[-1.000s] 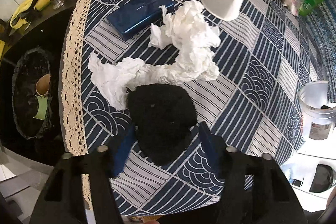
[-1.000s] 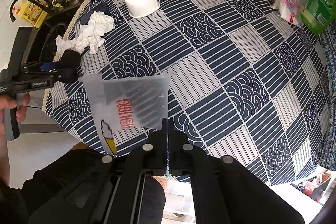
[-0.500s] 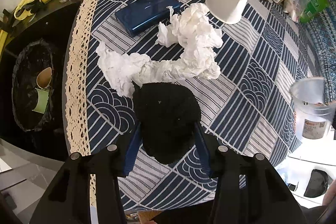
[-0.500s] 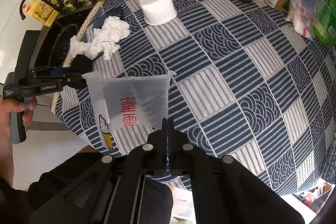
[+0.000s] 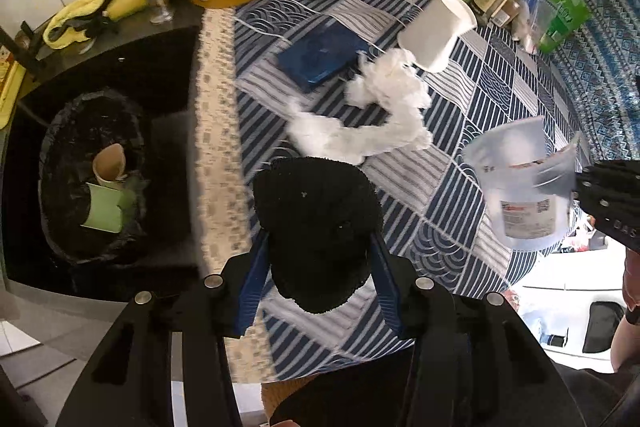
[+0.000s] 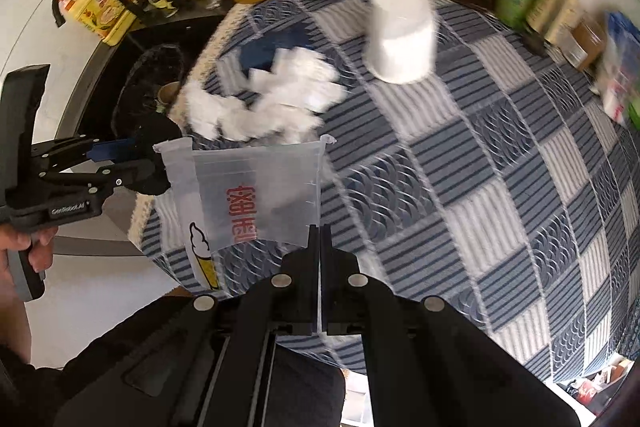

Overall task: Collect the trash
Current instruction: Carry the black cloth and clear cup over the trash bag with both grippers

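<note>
Carrying trash to bin (image 5: 92,183) at left of frame: our left gripper (image 5: 316,259) clamps black cloth (image 5: 316,223), right gripper (image 6: 320,227) pinches plastic bag (image 6: 256,191). Next we need both over bin, then release.

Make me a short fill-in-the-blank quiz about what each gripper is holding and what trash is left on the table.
1. The left gripper is clamped on a fuzzy ____ wad.
2. The right gripper pinches a clear plastic ____ with red print.
3. The crumpled tissue lying on the tablecloth is ____ in colour.
4. The bin beside the table is lined with a ____ bag.

Missing words: black; bag; white; black
</note>
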Demonstrator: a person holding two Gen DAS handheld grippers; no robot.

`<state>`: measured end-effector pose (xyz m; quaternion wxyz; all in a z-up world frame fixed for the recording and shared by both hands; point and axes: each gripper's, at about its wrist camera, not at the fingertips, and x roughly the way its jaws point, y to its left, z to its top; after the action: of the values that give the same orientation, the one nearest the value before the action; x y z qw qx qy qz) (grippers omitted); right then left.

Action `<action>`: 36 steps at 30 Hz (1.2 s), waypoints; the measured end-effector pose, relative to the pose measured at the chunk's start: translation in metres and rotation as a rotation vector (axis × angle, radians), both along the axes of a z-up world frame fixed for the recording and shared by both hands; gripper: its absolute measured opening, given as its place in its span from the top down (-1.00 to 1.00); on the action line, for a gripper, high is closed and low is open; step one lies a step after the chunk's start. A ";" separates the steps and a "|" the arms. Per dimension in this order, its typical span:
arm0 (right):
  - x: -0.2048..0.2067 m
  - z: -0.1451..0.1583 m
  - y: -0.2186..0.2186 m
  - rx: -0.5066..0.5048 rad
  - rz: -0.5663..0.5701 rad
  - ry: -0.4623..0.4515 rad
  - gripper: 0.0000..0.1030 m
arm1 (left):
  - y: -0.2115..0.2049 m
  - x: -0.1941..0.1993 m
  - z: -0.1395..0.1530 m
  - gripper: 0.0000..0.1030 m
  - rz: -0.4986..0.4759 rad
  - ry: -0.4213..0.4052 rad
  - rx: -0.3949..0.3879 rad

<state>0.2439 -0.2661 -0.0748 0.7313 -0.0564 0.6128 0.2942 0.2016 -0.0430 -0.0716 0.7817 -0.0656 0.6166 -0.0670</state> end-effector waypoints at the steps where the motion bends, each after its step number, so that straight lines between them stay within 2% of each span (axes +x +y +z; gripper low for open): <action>1: 0.000 0.001 0.009 0.002 0.003 0.000 0.98 | 0.010 -0.002 0.001 0.09 0.001 -0.003 -0.002; 12: 0.006 0.017 0.139 0.028 0.085 -0.012 0.98 | 0.119 -0.019 0.017 0.09 0.062 -0.046 -0.009; 24: 0.023 -0.004 0.283 0.012 0.158 0.048 0.98 | 0.231 -0.022 -0.004 0.09 0.147 0.002 -0.018; 29: 0.035 -0.014 0.323 -0.008 0.179 0.071 0.98 | 0.264 -0.017 -0.017 0.09 0.163 0.027 -0.031; 36: 0.056 -0.025 0.362 -0.047 0.194 0.090 0.98 | 0.289 0.002 -0.031 0.09 0.174 0.035 -0.057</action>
<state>0.3003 0.0958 -0.1002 0.6697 -0.1192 0.6432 0.3515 0.2033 0.2459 -0.1026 0.7716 -0.1423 0.6199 -0.0150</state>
